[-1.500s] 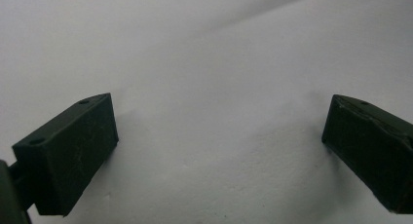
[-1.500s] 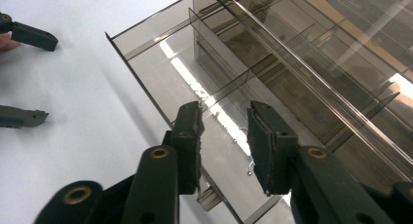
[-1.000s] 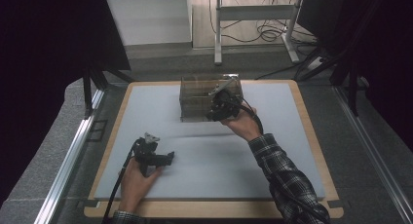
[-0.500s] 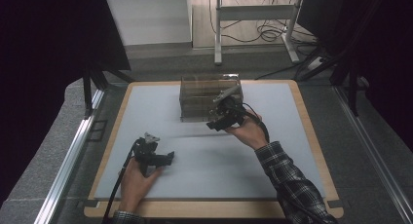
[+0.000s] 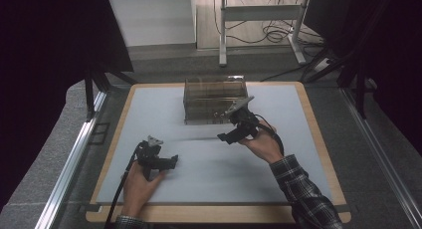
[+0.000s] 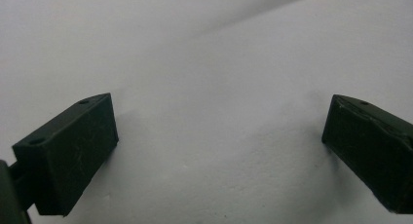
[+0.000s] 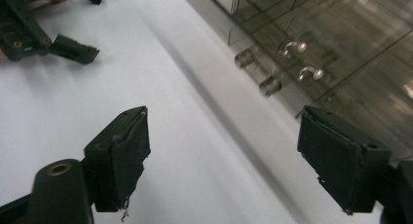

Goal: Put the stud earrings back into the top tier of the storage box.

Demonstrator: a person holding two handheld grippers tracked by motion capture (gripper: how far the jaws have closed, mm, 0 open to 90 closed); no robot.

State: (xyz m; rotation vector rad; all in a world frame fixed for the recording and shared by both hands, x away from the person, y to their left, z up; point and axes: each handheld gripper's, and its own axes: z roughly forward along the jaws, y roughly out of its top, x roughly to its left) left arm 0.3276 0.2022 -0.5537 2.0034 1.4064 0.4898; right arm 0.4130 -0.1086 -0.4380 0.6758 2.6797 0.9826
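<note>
A smoky clear plastic box (image 5: pixel 215 99) with small metal knobs (image 7: pixel 292 47) on its front stands at the back middle of the white mat (image 5: pixel 209 174). My right gripper (image 5: pixel 230 136) hovers just in front of the box and a little to its right, apart from it. Its jaws have just been opening and stand wide in the right gripper view (image 7: pixel 221 126), with nothing between them. My left gripper (image 5: pixel 173 161) rests low over the mat at the near left. Its jaws are open (image 6: pixel 221 112) over bare mat.
The mat lies on a wooden board (image 5: pixel 318 139) with dark grey table surface around it. A metal rail (image 5: pixel 74 154) runs along the left side. Behind the table are a desk frame and cables (image 5: pixel 268 35) on the floor.
My right gripper has drawn back from the box front toward the near side, and its jaws have spread apart. The left gripper has stayed where it was.
</note>
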